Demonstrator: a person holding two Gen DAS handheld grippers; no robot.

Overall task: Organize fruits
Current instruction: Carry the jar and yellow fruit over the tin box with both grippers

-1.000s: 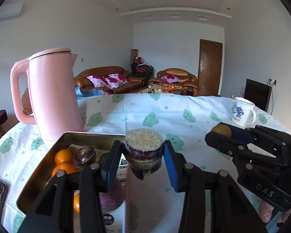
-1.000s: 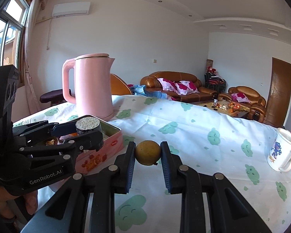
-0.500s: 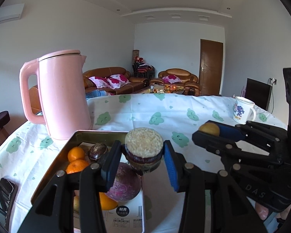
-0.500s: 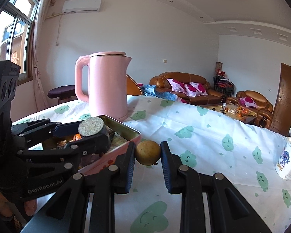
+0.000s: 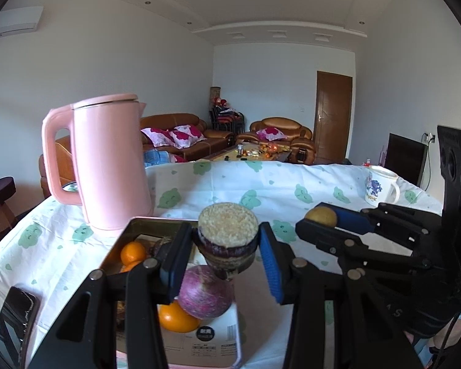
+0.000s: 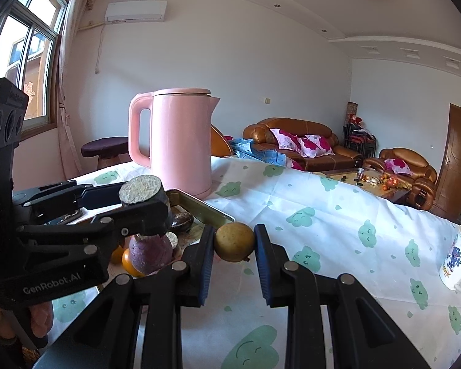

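We have oranges in the tin; our left hand-held gripper pinches a cut tuber, the right hand-held gripper a yellow fruit, both unplaced.

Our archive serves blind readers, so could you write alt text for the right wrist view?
The right gripper clamps a yellowish round fruit above a cloud-print tablecloth. Left of it, the left gripper holds a cut purple fruit over a metal tray, behind which stands a pink kettle.

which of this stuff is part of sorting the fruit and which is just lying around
Part of the job:
- cut purple fruit in left gripper
- yellow-brown fruit in right gripper
- tin tray
- oranges

Lying about:
- pink kettle
- mug
- phone
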